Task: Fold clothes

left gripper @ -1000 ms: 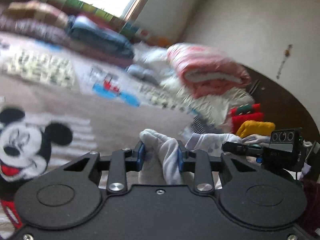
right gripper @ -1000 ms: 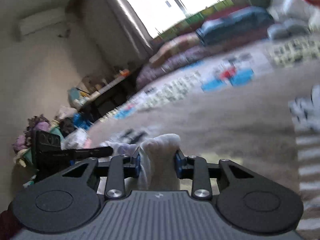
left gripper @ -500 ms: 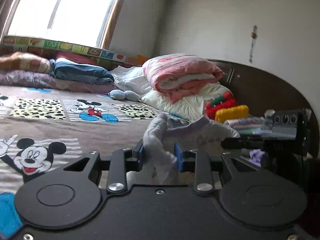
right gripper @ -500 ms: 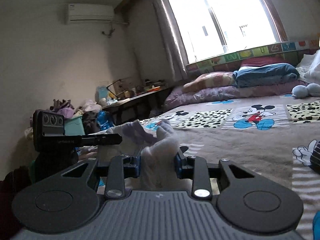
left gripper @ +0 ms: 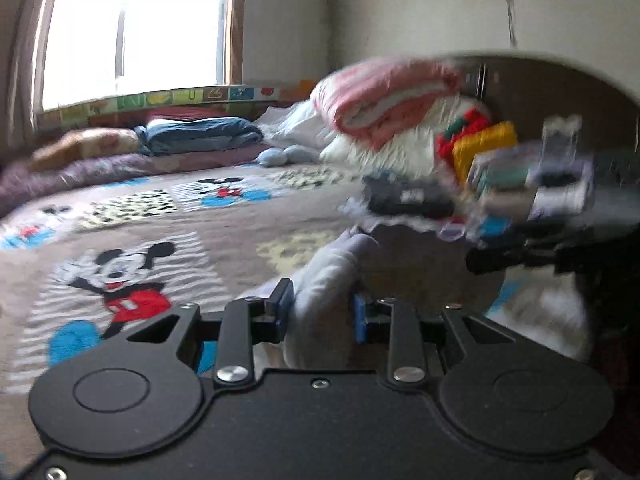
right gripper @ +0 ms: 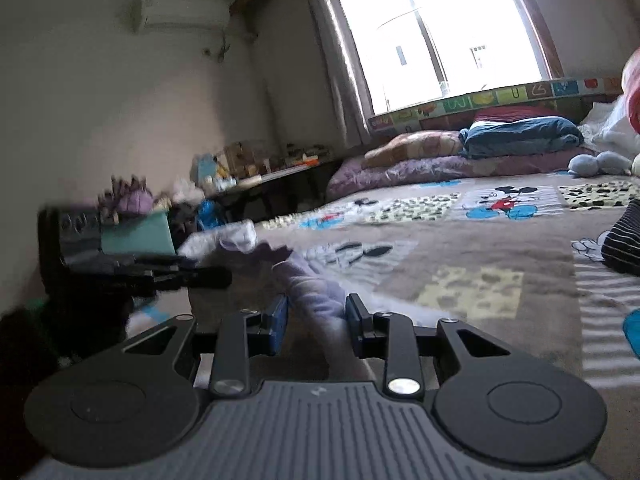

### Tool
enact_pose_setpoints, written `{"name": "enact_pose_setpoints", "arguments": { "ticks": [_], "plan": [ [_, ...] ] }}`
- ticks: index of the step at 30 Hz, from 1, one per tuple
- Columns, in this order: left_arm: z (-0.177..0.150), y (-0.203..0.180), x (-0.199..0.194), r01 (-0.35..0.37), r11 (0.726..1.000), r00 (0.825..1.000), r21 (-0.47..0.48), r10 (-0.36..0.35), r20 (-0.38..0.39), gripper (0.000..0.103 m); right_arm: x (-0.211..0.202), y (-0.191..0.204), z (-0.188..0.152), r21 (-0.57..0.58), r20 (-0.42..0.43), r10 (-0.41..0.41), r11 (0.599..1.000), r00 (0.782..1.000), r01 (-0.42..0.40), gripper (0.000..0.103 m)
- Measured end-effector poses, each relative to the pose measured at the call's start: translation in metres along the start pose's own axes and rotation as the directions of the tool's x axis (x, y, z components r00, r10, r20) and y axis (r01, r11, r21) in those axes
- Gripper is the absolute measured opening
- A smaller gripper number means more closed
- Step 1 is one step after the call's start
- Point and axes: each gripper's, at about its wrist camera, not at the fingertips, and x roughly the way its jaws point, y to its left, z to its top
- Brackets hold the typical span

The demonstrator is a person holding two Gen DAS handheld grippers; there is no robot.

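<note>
Since a moment ago I have swung both grippers lower toward the bed. My left gripper (left gripper: 319,312) clamps a bunch of the pale garment (left gripper: 328,280); my right gripper (right gripper: 316,322) pinches its other end. Beyond lies the cartoon-print blanket (right gripper: 480,240).

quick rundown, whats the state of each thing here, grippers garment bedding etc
left gripper: shut on the pale garment
right gripper: shut on the pale garment
pale garment: bunched between the grippers, unfolded, held up off the blanket
cartoon blanket: spread flat over the bed
pink quilt: rolled, on top of the pile of white bedding
blue bedding: folded, stacked under the window
striped dark garment: lying on the blanket
</note>
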Motion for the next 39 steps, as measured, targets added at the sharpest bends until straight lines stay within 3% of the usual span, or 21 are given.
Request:
{"name": "enact_pose_setpoints", "arguments": {
  "ticks": [2, 5, 8, 11, 12, 14, 17, 22, 26, 28, 30, 34, 36, 39],
  "plan": [
    [-0.011, -0.018, 0.0, -0.049, 0.992, 0.998, 0.116, 0.052, -0.023, 0.028, -0.002, 0.01, -0.01, -0.041, -0.016, -0.022, 0.999, 1.0, 0.021, 0.033],
    [-0.029, -0.04, 0.005, -0.094, 0.955, 0.991, 0.281, 0.116, -0.063, 0.028, 0.0, 0.031, -0.029, -0.157, -0.058, -0.083, 0.985, 0.995, 0.073, 0.033],
    [-0.053, -0.065, 0.016, -0.124, 0.859, 0.976, 0.496, 0.196, -0.095, 0.028, 0.004, 0.048, -0.048, -0.279, -0.094, -0.153, 0.953, 0.984, 0.122, 0.033],
    [-0.082, -0.081, 0.026, -0.134, 0.751, 0.963, 0.646, 0.253, -0.095, 0.026, 0.01, 0.063, -0.066, -0.407, -0.135, -0.218, 0.901, 0.967, 0.147, 0.033],
    [-0.086, -0.081, 0.027, -0.141, 0.739, 0.962, 0.659, 0.26, -0.085, 0.026, 0.013, 0.067, -0.072, -0.446, -0.149, -0.239, 0.882, 0.959, 0.151, 0.033],
    [-0.086, -0.076, 0.024, -0.147, 0.754, 0.964, 0.64, 0.255, -0.079, 0.026, 0.015, 0.072, -0.079, -0.488, -0.164, -0.269, 0.858, 0.949, 0.159, 0.033],
    [-0.071, -0.06, 0.011, -0.123, 0.833, 0.975, 0.539, 0.202, -0.088, 0.027, 0.01, 0.079, -0.081, -0.51, -0.16, -0.278, 0.845, 0.947, 0.162, 0.033],
    [-0.047, -0.037, -0.009, -0.043, 0.929, 0.993, 0.366, 0.079, -0.084, 0.027, -0.016, 0.077, -0.066, -0.422, -0.096, -0.214, 0.893, 0.972, 0.155, 0.038],
    [-0.024, -0.022, -0.03, 0.054, 0.983, 0.998, 0.175, -0.056, 0.006, 0.027, -0.036, 0.076, -0.053, -0.35, -0.039, -0.166, 0.926, 0.985, 0.142, 0.038],
    [-0.014, -0.013, -0.037, 0.093, 0.993, 0.993, 0.075, -0.098, 0.062, 0.027, -0.042, 0.073, -0.046, -0.313, -0.009, -0.15, 0.939, 0.989, 0.14, 0.038],
    [-0.008, -0.001, -0.031, 0.069, 0.997, 0.991, -0.046, -0.063, 0.121, 0.027, -0.039, 0.065, -0.035, -0.275, 0.02, -0.153, 0.949, 0.988, 0.152, 0.038],
    [0.002, 0.026, -0.007, 0.046, 0.964, 0.982, -0.263, 0.005, 0.187, 0.027, -0.032, 0.049, -0.013, -0.196, 0.077, -0.161, 0.965, 0.984, 0.173, 0.038],
    [0.003, 0.034, 0.007, 0.047, 0.949, 0.982, -0.311, 0.013, 0.189, 0.027, -0.019, 0.043, -0.003, -0.192, 0.077, -0.162, 0.966, 0.984, 0.174, 0.038],
    [0.003, 0.036, 0.034, 0.051, 0.951, 0.988, -0.306, -0.004, 0.152, 0.027, 0.011, 0.035, 0.013, -0.193, 0.049, -0.164, 0.966, 0.985, 0.17, 0.038]
  ]
}}
